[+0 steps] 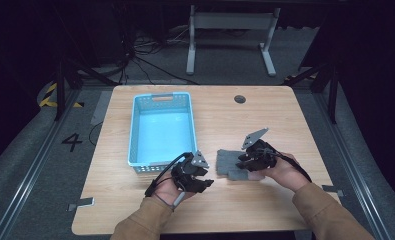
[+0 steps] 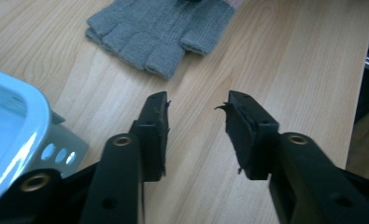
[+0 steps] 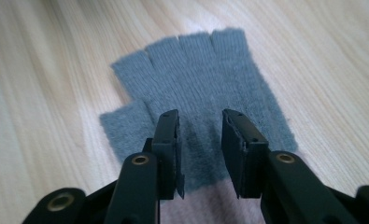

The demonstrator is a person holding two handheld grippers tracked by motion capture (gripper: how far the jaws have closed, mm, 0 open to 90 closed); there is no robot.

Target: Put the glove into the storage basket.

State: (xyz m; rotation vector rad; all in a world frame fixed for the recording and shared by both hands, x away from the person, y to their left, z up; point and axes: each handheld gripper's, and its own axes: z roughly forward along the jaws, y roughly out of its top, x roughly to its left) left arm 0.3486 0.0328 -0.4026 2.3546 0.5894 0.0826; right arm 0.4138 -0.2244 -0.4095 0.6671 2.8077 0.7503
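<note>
- Grey and woolly, a fingerless glove [image 3: 196, 98] lies flat on the wooden table [image 1: 265, 115], on the person's right side, near the front edge.
- Its short finger ends point away from the right gripper [image 3: 200, 119] in the right gripper view, and its thumb part sticks out to the left there.
- That right gripper is just over the glove, at the cuff end. Its two black jaws stand apart with a gap between them. The glove shows through the gap, and the pads do not squeeze it.
- I cannot tell if the jaw tips touch the wool or hang just above it.
- From the high view, the right hand [image 1: 285, 172] holds this gripper at the right edge of the glove.
- On the other side, the left gripper [image 2: 196, 105] points at bare wood. Its jaws are open too, and nothing is between them.
- Seen from the left gripper view, the glove lies ahead of those jaws, a little way off and not touching them.
- The left hand [image 1: 172, 190] holds that gripper near the front of the table, just left of the glove.
- A light blue basket [image 1: 135, 130] with little holes in its walls sits on the table on the left side. One of its corners is just beside the left gripper.
</note>
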